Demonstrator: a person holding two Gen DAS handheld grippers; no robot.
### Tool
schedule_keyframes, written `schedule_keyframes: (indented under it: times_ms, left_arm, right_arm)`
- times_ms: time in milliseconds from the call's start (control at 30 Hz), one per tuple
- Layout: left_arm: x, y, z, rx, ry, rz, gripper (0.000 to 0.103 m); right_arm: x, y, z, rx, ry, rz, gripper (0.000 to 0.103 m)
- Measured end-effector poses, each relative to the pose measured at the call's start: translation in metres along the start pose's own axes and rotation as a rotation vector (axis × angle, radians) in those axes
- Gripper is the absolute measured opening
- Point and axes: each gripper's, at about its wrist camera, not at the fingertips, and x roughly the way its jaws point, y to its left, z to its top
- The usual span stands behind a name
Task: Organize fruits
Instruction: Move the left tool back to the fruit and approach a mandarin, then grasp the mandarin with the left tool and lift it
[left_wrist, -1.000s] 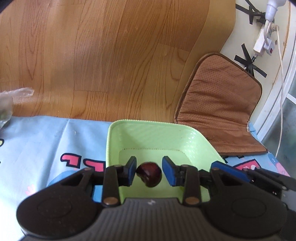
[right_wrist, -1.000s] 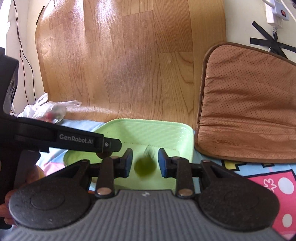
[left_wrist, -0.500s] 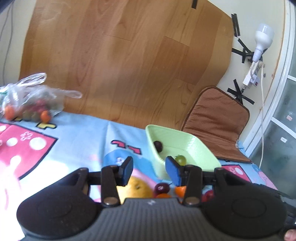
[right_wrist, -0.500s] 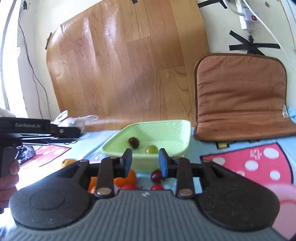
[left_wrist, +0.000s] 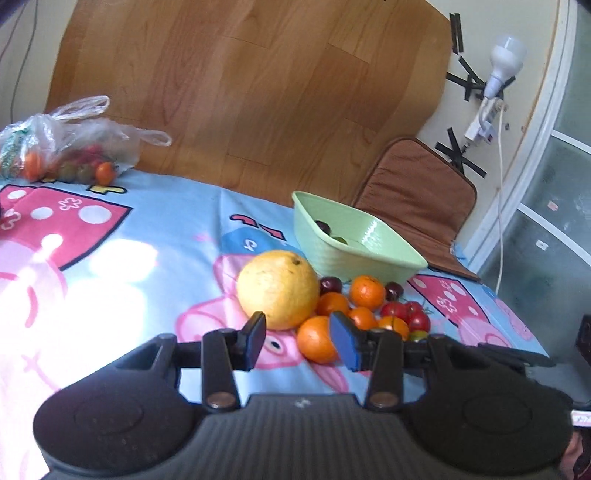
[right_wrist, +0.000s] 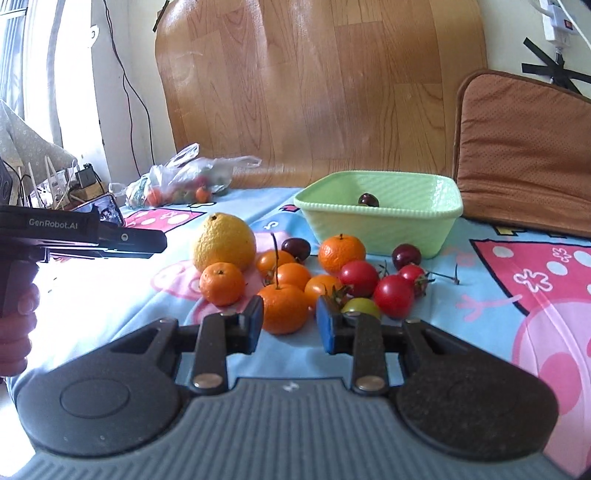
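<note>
Sorting has barely begun: only a cherry (right_wrist: 368, 199) and a green fruit (left_wrist: 339, 240) lie in the green basket (right_wrist: 380, 229) at twelve o'clock, while oranges (right_wrist: 283, 306), tomatoes (right_wrist: 393, 295) and a yellow citrus (right_wrist: 224, 242) wait before both narrow, empty claws, the left gripper (left_wrist: 297, 341) and the right gripper (right_wrist: 289, 325).

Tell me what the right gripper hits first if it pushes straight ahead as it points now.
Probably the stemmed orange mandarin, centred just beyond the empty right gripper and nearest in its line. Depth is uncertain; the yellow-green tomato sits just right of that line.
</note>
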Motion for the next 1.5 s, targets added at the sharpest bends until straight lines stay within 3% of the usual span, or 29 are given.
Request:
schedule_keyframes:
  times_ms: [133, 233, 267, 333, 467, 600, 633, 700, 933, 1333, 1500]
  left_arm:
    - [0.024, -0.011, -0.004, 0.011, 0.068, -0.045, 0.040]
    - [0.038, -0.015, -0.007, 0.018, 0.094, -0.024, 0.044]
    - [0.041, -0.015, -0.007, 0.013, 0.103, -0.023, 0.044]
    - [0.047, -0.014, -0.007, -0.001, 0.116, -0.027, 0.046]
    - [0.054, -0.017, -0.007, 0.015, 0.113, -0.016, 0.046]
    - [0.056, -0.021, -0.008, 0.040, 0.099, 0.007, 0.039]
    - [0.055, -0.021, -0.009, 0.043, 0.096, 0.009, 0.038]
    - [0.053, -0.023, -0.010, 0.043, 0.095, 0.014, 0.038]
    - [0.035, -0.042, -0.025, 0.065, 0.108, -0.031, 0.038]
    - [0.039, -0.099, -0.054, 0.159, 0.168, -0.112, 0.038]
    - [0.041, -0.114, -0.062, 0.195, 0.152, -0.076, 0.039]
  right_arm:
    - [0.003, 0.005, -0.003, -0.024, 0.028, 0.002, 0.034]
    - [0.007, 0.006, -0.004, -0.031, 0.045, 0.001, 0.036]
    - [0.009, 0.006, -0.004, -0.032, 0.048, -0.001, 0.045]
    - [0.011, 0.006, -0.004, -0.030, 0.050, 0.000, 0.052]
    - [0.019, 0.006, -0.001, -0.034, 0.075, 0.012, 0.052]
    - [0.023, 0.005, 0.000, -0.033, 0.089, 0.020, 0.051]
    - [0.023, 0.005, 0.000, -0.033, 0.087, 0.018, 0.044]
    - [0.021, 0.005, -0.001, -0.031, 0.084, 0.017, 0.041]
    - [0.000, 0.004, -0.009, -0.024, 0.065, -0.003, 0.041]
    - [-0.053, -0.028, -0.036, 0.108, 0.018, -0.150, 0.041]
    - [-0.062, -0.033, -0.048, 0.109, 0.008, -0.168, 0.041]
